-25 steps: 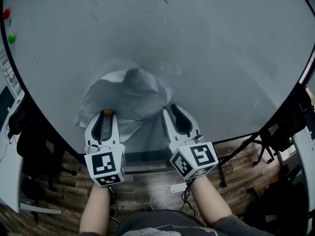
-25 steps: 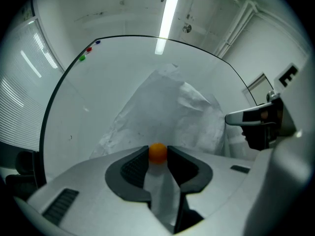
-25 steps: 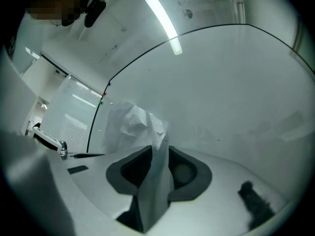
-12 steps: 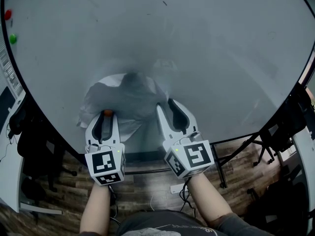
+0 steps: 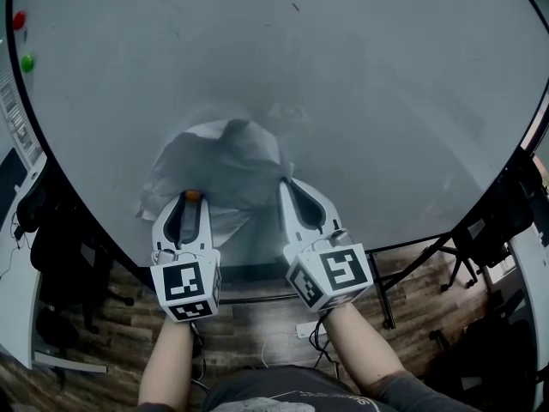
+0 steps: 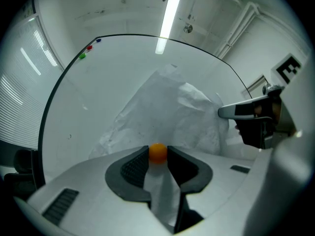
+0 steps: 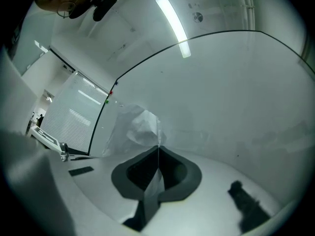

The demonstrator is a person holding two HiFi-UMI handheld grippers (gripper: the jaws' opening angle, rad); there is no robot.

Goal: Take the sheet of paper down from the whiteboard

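Note:
A crumpled white sheet of paper (image 5: 225, 163) hangs low on the whiteboard (image 5: 386, 101). My left gripper (image 5: 192, 197) is at the sheet's lower left, shut on a small orange magnet (image 5: 193, 195) at its fingertips. A fold of the paper (image 6: 172, 112) runs back between its jaws, under the orange magnet (image 6: 158, 152). My right gripper (image 5: 286, 183) is at the sheet's right edge, its jaws pressed together with that thin edge (image 7: 156, 132) pinched between them. In the left gripper view the right gripper (image 6: 236, 112) pokes in from the right, against the sheet.
Red (image 5: 19, 20) and green (image 5: 27, 61) magnets sit at the whiteboard's upper left edge. Below the board's dark bottom rail (image 5: 249, 273) is wooden floor (image 5: 257, 333), with the stand's legs (image 5: 403, 264) at right. Dark furniture stands at both sides.
The right gripper's jaws spread wide at the paper's right edge, then came together on it. The left gripper kept still on the orange magnet.

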